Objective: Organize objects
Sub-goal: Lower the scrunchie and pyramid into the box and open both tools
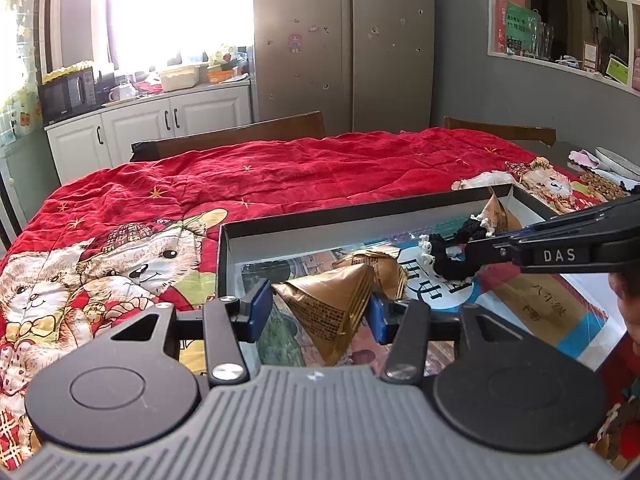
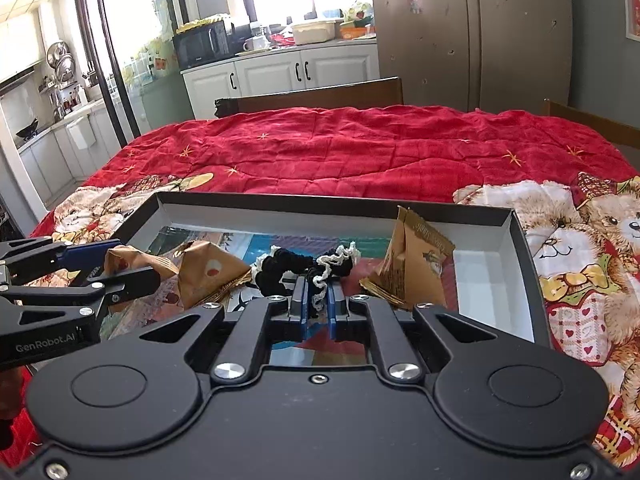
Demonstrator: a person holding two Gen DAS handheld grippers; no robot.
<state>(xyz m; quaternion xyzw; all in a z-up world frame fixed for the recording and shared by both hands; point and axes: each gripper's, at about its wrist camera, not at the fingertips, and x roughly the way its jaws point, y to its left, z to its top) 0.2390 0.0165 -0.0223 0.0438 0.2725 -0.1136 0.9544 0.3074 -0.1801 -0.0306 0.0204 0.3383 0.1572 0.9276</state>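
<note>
a: inside the shallow box [image 2: 500, 236] on the red bear-print quilt [image 1: 280, 168], your right gripper [image 2: 318, 300] is clamped tight on the black scrunchie [image 2: 280, 270], pinching it by its cream lace trim. the rest of the band sags in a loop ahead of the jaws, touching or just over the box floor; i can't tell which.

b: and my left one?

a: your left gripper [image 1: 316, 308] has the gold pyramid packet [image 1: 336, 304] between its blue pads, both pressing its sides, so you're holding it over the near-left part of the box.

b: what could bite me from here?

a: three things, i'd judge. the scrunchie is caught only by a thin bit of frill, so a quick swing could let it slide out. its loose loop hangs close to the brown packet [image 2: 212, 276] beside it, so dragging sideways may snag and tip that. and your two grippers sit near each other over the same box; crossing paths could knock the fingers together.

b: how does the packet look?

a: a stiff foil-like tetrahedron with fine printed text, point toward the camera. squeeze harder and it probably crumples. another packet [image 2: 416, 256] stands upright near the far right wall.

b: and the scrunchie?

a: soft, ruched black fabric edged in crinkly cream lace, floppy, with no shape of its own.
</note>
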